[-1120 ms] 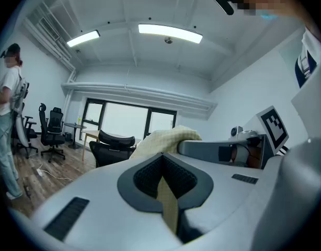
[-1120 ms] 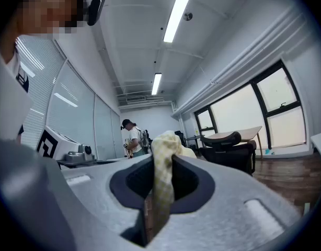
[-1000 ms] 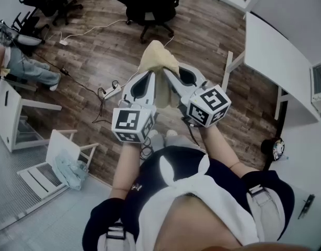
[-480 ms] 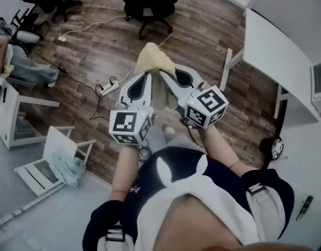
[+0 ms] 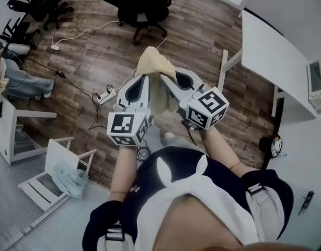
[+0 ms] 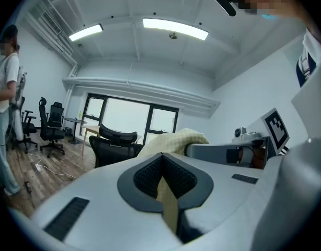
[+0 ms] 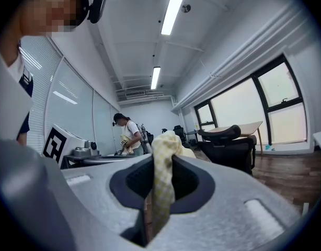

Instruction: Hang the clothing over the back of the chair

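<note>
At the far left of the head view I am seeing a seated person's legs (image 5: 22, 80), and lower down a small white chair (image 5: 58, 150) with a pale blue cloth (image 5: 71, 174) bundled on it. A white power strip (image 5: 108, 94) is lying on the wood floor (image 5: 202, 30), with a dark cable trailing away to the left.

Moving in, I am clenching my left gripper (image 5: 145, 80) on the yellow checked clothing (image 5: 155, 67). Its own view is showing the jaws pressed together on a thin strip of the fabric. The clothing is bunching up in the air between the two gripper tips and draping down between the tools, above the floor and in front of my body. A black office chair (image 5: 137, 4) is standing beyond it, well apart and touching nothing I am holding.

Just beside the left tool, my right gripper (image 5: 168, 80) is grasping a thicker fold of the same clothing, with the fabric filling the gap between its jaws and spilling over the top. The two tools are pointing roughly level, with their tips angling toward each other.

Along the right edge, a white table (image 5: 275, 56) is standing with a pale device (image 5: 317, 82) at its far end.
</note>
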Demonstrator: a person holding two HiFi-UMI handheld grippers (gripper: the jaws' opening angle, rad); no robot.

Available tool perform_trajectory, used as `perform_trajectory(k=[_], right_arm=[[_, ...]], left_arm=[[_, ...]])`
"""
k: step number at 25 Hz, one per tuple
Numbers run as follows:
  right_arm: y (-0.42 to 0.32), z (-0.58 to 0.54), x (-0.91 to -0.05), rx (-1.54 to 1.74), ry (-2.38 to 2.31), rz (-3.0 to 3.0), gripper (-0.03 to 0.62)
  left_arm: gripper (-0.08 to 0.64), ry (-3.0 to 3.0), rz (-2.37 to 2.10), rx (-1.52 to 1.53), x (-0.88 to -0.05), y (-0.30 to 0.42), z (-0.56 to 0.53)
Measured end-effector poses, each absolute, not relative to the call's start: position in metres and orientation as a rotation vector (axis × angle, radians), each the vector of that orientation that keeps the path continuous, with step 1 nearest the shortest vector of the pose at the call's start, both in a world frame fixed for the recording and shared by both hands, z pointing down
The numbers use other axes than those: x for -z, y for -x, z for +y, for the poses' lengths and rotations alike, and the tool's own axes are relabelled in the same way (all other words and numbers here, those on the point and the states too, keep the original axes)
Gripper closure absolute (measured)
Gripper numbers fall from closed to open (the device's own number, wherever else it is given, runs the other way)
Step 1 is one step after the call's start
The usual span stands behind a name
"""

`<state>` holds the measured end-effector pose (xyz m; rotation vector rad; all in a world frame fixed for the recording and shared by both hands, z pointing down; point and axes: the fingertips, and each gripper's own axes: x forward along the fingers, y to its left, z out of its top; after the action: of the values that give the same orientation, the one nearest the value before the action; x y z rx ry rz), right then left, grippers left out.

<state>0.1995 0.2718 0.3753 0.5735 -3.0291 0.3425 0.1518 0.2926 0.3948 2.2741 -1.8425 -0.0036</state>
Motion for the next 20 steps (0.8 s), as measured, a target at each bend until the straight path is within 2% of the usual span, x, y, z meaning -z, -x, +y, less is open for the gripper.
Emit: perform_trajectory(k=[20], right_arm=[[-0.072, 0.177, -0.374, -0.349, -0.674, -3.009, 0.537]], left_arm=[[0.554, -2.314, -1.779, 0.036, -0.397, -0.020, 0.203]])
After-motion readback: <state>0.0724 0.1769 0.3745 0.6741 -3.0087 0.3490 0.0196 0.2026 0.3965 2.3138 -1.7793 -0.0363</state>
